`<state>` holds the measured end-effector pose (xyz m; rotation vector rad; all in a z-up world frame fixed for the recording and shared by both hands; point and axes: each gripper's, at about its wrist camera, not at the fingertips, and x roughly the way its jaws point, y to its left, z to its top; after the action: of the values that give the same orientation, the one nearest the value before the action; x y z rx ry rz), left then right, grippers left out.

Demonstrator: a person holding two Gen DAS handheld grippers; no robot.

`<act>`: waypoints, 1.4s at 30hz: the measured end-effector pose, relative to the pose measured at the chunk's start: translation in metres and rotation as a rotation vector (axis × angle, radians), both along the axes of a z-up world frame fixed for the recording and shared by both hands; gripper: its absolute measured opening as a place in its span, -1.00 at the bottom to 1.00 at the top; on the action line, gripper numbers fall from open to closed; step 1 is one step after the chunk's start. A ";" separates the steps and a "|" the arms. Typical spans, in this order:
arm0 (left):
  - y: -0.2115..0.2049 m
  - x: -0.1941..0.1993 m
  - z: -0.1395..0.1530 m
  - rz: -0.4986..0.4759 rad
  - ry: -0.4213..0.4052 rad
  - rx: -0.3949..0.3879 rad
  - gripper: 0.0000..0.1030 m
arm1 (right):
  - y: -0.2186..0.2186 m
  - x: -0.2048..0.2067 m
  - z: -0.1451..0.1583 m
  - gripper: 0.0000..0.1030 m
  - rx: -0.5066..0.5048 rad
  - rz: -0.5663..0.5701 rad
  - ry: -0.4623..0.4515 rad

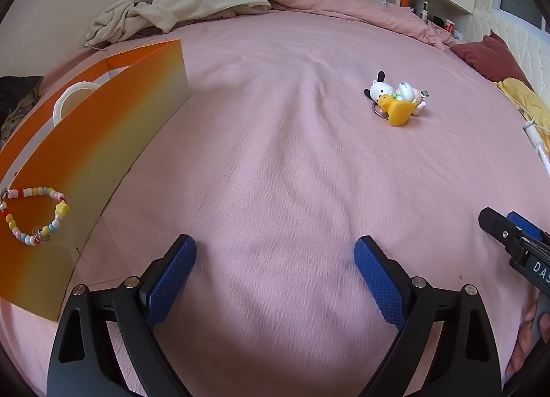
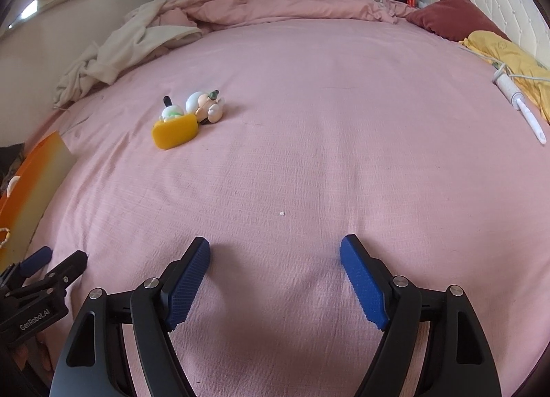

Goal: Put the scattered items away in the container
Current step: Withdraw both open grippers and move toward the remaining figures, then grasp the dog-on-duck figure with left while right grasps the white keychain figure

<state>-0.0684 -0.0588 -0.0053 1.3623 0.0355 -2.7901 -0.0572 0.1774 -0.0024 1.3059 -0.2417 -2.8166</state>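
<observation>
Because the toy cluster (image 1: 395, 101) is lying at one o'clock, both tongs, left (image 1: 275, 280) and right (image 2: 275, 280), are hovering spread and empty.

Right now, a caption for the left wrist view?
Open hand-held gripper over pink bed; toys ahead, orange bag left.

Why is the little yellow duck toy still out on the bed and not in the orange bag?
Out. The yellow duck toy lies on the pink bed sheet among other small toys, well apart from the orange bag.
</observation>
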 end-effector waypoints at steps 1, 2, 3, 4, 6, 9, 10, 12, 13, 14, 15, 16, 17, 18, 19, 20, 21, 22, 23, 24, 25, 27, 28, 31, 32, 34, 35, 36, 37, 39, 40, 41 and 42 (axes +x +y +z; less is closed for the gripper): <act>0.000 0.001 0.001 -0.002 0.005 0.001 0.82 | 0.000 0.000 0.000 0.53 -0.002 0.000 0.001; 0.000 0.002 0.002 -0.004 0.010 0.002 0.82 | 0.001 0.001 0.000 0.53 -0.006 0.001 0.002; 0.000 0.003 0.003 -0.008 0.016 0.005 0.82 | 0.001 0.001 0.000 0.53 -0.010 0.002 0.002; 0.001 0.004 0.004 -0.015 0.019 0.009 0.82 | 0.001 0.001 0.000 0.54 -0.014 0.002 0.004; 0.004 0.004 0.006 -0.042 0.020 0.013 0.82 | 0.002 0.001 0.000 0.54 -0.023 0.003 0.006; 0.017 0.000 0.012 -0.097 0.023 -0.009 0.82 | 0.005 0.002 0.000 0.55 -0.043 0.005 0.012; 0.023 -0.003 0.014 -0.119 0.026 -0.010 0.82 | 0.006 0.003 0.000 0.56 -0.052 0.006 0.014; 0.036 -0.012 0.018 -0.162 0.029 -0.012 0.82 | 0.008 0.004 0.000 0.56 -0.071 0.006 0.019; 0.043 -0.019 0.019 -0.181 0.028 -0.017 0.82 | 0.010 0.004 0.000 0.56 -0.076 0.007 0.020; 0.051 -0.028 0.019 -0.198 0.020 -0.028 0.82 | 0.011 0.005 0.000 0.57 -0.077 0.007 0.019; 0.059 -0.039 0.018 -0.216 0.009 -0.044 0.82 | 0.013 0.005 -0.001 0.57 -0.079 0.008 0.019; 0.066 -0.049 0.017 -0.227 -0.005 -0.056 0.82 | 0.014 0.006 -0.001 0.57 -0.078 0.008 0.019; 0.073 -0.060 0.017 -0.236 -0.018 -0.065 0.82 | 0.014 0.006 -0.001 0.57 -0.073 0.009 0.018; 0.079 -0.070 0.017 -0.245 -0.022 -0.069 0.82 | 0.015 0.006 -0.001 0.58 -0.069 0.009 0.016; 0.085 -0.081 0.019 -0.249 -0.021 -0.073 0.82 | 0.014 0.006 -0.001 0.58 -0.066 0.009 0.016; 0.091 -0.091 0.020 -0.249 -0.016 -0.082 0.82 | 0.014 0.006 0.000 0.58 -0.066 0.009 0.015; 0.096 -0.100 0.021 -0.247 -0.014 -0.095 0.82 | 0.014 0.005 0.000 0.58 -0.065 0.009 0.015; 0.101 -0.110 0.022 -0.246 -0.013 -0.109 0.82 | 0.013 0.005 0.001 0.58 -0.064 0.008 0.015; 0.105 -0.118 0.021 -0.244 -0.014 -0.123 0.82 | 0.013 0.005 0.001 0.58 -0.065 0.008 0.015; 0.109 -0.127 0.021 -0.240 -0.020 -0.139 0.82 | 0.014 0.006 0.001 0.58 -0.067 0.008 0.015; 0.112 -0.135 0.020 -0.235 -0.025 -0.151 0.82 | 0.014 0.006 0.001 0.58 -0.069 0.008 0.016; 0.113 -0.147 0.016 -0.223 -0.034 -0.162 0.82 | 0.014 0.006 0.000 0.58 -0.069 0.008 0.016; 0.113 -0.153 0.014 -0.216 -0.040 -0.167 0.82 | 0.014 0.006 0.000 0.59 -0.068 0.009 0.015; 0.107 -0.158 0.004 -0.218 -0.045 -0.122 0.83 | 0.011 0.004 0.000 0.62 -0.061 0.011 0.013; 0.104 -0.157 0.003 -0.217 -0.038 -0.102 0.81 | 0.010 0.003 0.000 0.63 -0.057 0.012 0.012; 0.104 -0.154 0.004 -0.240 -0.023 -0.084 0.40 | 0.009 0.002 0.000 0.64 -0.050 0.014 0.010; 0.108 -0.152 0.005 -0.258 -0.014 -0.090 0.19 | 0.009 0.002 0.000 0.64 -0.048 0.014 0.009; 0.113 -0.151 0.006 -0.275 -0.006 -0.102 -0.03 | 0.008 0.001 0.000 0.64 -0.047 0.014 0.009; 0.118 -0.149 0.007 -0.292 -0.002 -0.121 -0.15 | 0.009 0.001 0.000 0.64 -0.047 0.014 0.009; 0.122 -0.145 0.007 -0.308 0.006 -0.143 -0.18 | 0.008 0.001 0.000 0.65 -0.049 0.014 0.009; 0.120 -0.145 0.008 -0.304 0.006 -0.135 -0.18 | 0.009 0.000 0.000 0.65 -0.050 0.014 0.009; 0.118 -0.144 0.008 -0.300 0.004 -0.123 -0.18 | 0.009 0.000 0.000 0.65 -0.050 0.014 0.009; 0.115 -0.143 0.009 -0.296 0.002 -0.109 -0.18 | 0.009 0.000 0.000 0.65 -0.050 0.014 0.009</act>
<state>-0.2115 0.0565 0.0036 1.4447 -0.3409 -2.9736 -0.0575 0.1861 -0.0023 1.2794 -0.2998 -2.7849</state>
